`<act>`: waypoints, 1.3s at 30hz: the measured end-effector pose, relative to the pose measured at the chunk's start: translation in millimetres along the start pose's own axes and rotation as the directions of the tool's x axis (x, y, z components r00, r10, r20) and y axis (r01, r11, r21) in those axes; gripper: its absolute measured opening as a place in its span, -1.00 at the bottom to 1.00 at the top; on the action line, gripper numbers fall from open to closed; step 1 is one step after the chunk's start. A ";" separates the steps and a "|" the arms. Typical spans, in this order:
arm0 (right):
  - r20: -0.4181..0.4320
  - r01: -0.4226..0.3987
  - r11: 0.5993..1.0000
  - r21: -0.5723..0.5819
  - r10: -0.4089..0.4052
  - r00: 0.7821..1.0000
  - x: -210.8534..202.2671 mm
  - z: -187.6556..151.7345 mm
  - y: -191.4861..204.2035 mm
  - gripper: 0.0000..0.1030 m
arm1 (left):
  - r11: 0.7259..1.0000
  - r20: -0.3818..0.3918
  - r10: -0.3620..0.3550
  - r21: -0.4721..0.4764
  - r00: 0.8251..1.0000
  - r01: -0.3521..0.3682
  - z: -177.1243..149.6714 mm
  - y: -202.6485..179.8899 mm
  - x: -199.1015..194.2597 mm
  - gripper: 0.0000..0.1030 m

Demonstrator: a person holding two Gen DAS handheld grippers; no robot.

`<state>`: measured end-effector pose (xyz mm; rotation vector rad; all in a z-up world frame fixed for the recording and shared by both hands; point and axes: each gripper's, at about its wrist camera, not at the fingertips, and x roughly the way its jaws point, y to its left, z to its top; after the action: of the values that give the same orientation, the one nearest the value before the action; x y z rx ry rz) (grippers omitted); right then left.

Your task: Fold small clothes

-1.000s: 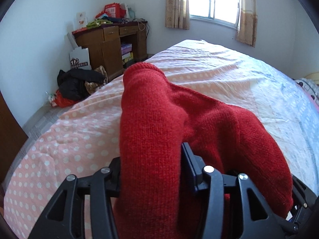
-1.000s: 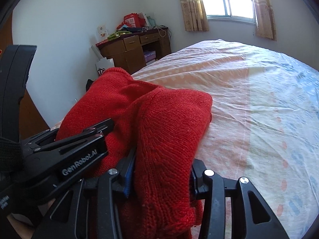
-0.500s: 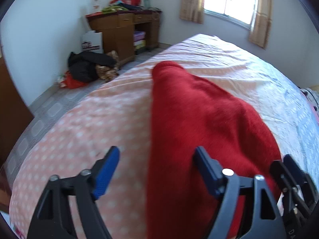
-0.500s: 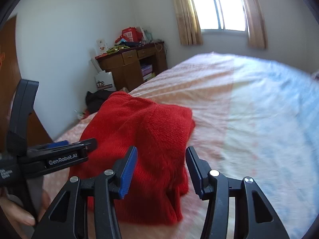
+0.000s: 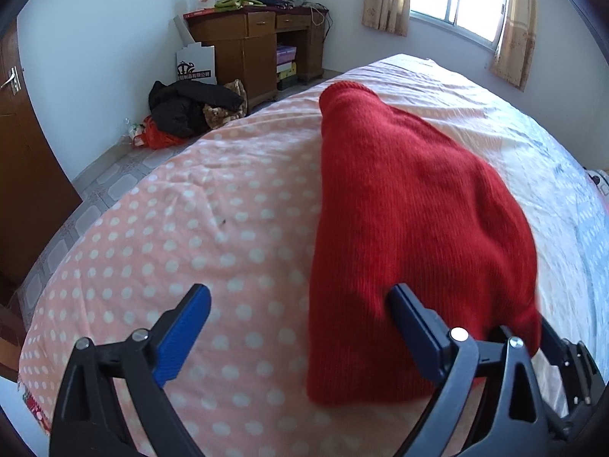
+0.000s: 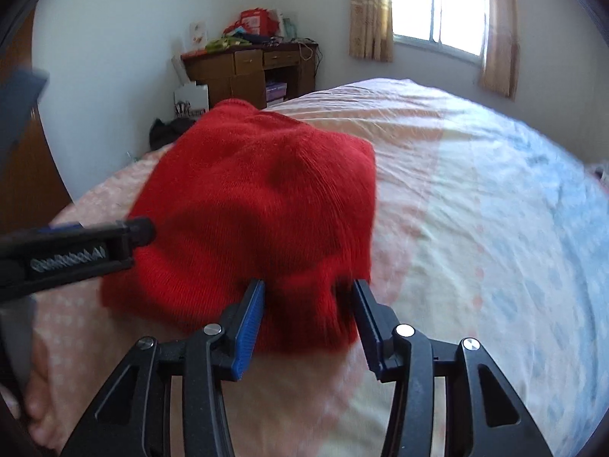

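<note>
Red sweater (image 5: 411,228) lies folded on the bed (image 5: 198,228). My left tool (image 5: 300,320) has just been opening, now wide, gripping nothing. Right tool (image 6: 308,312) is released too, straddling the hem w/o pinching. I back both out low and straight, so no snag on the knit.

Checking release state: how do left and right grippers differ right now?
Left gripper stands wide, jaws having just been opening, with mostly dotted bedsheet between them; the red sweater lies by its right finger. Right gripper is narrower and straddles the sweater's near edge without pinching. Both have blue pads and neither holds anything.
</note>
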<state>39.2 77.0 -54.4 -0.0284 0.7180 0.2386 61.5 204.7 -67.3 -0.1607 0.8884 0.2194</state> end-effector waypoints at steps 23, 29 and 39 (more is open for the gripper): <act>0.040 0.048 0.978 0.205 -0.058 0.998 -140.6 -91.1 -29.3 0.33 | 0.994 0.065 0.046 0.095 0.997 -0.052 -111.0 -0.4 -112.6 1.00; -0.012 0.063 0.967 0.245 -0.062 0.998 -165.1 -101.3 -29.5 0.35 | 0.992 0.050 -0.002 0.129 0.999 -0.005 -131.9 -4.1 -138.0 1.00; 0.130 0.079 0.969 0.233 -0.112 0.985 -234.2 -89.5 -13.3 0.36 | 0.990 0.186 -0.020 0.141 0.982 -0.007 -142.6 7.1 -195.3 1.00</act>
<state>-186.1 6.0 30.7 0.1708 0.5968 0.0638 -166.5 154.9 -3.4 -0.0105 0.7133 0.1616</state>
